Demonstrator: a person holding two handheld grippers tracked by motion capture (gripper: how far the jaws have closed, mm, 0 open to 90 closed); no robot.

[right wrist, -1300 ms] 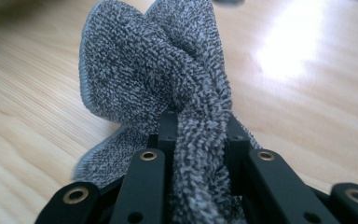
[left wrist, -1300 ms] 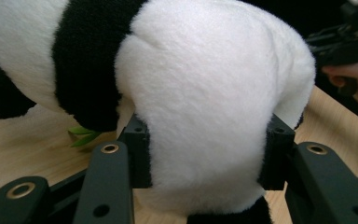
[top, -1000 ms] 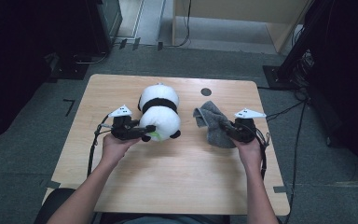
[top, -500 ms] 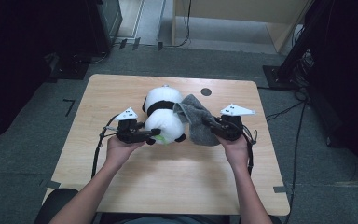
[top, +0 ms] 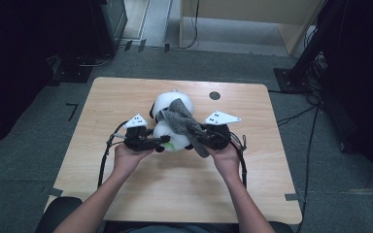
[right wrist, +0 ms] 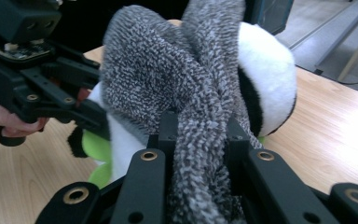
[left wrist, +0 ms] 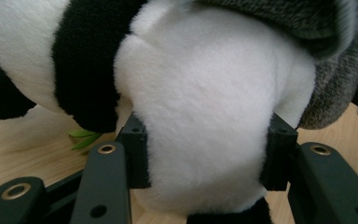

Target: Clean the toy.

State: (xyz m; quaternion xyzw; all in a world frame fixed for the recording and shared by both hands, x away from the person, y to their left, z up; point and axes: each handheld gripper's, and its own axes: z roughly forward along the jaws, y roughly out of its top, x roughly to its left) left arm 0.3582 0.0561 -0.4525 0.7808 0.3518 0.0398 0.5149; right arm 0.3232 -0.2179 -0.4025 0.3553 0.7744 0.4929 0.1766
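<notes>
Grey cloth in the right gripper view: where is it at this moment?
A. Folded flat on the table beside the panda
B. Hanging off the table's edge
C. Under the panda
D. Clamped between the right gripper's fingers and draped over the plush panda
D: the grey cloth runs down between the right gripper fingers and lies over the plush panda, whose body the left gripper squeezes.

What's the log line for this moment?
left claw: shut on panda | right claw: shut on grey cloth | cloth: draped over panda | table: panda resting

Table lit evenly, surroundings dark; close-ups slightly soft.
</notes>
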